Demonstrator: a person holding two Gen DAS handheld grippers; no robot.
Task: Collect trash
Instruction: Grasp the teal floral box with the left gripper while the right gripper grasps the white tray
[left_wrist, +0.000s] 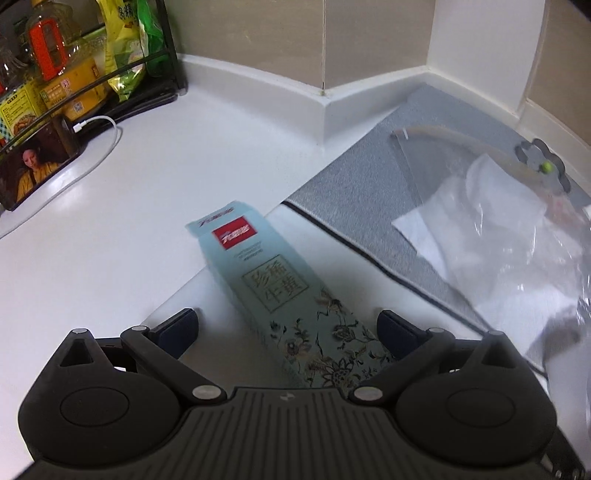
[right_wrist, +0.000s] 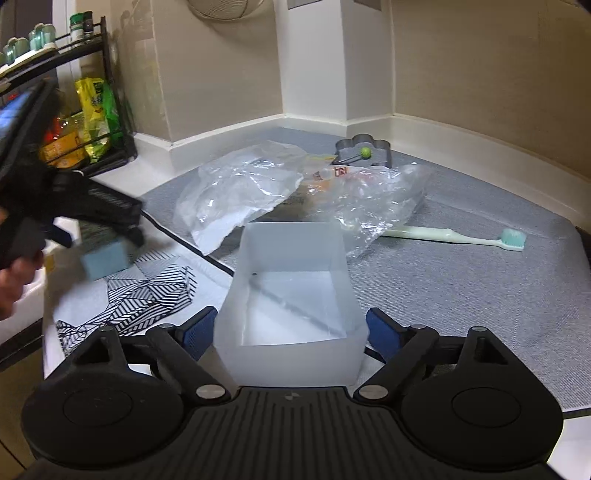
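A long pale-blue carton (left_wrist: 273, 284) with a red label and flower print lies on the white counter between the spread fingers of my left gripper (left_wrist: 288, 328), which is open around its near end. In the right wrist view the left gripper (right_wrist: 110, 221) hovers over the carton's end (right_wrist: 107, 260). My right gripper (right_wrist: 290, 330) sits with its pads against both sides of a translucent white open box (right_wrist: 291, 291), apparently holding it. Crumpled clear plastic bags (right_wrist: 295, 192) lie on the grey mat beyond; they also show in the left wrist view (left_wrist: 509, 229).
A grey mat (right_wrist: 461, 280) carries a pale-green toothbrush (right_wrist: 461, 236) and a flower-shaped metal mould (right_wrist: 364, 151). A black-and-white striped paper (right_wrist: 147, 291) lies on the counter. A black rack (left_wrist: 85, 62) with bottles and packets and a phone (left_wrist: 33, 166) on a white cable stand at the back left.
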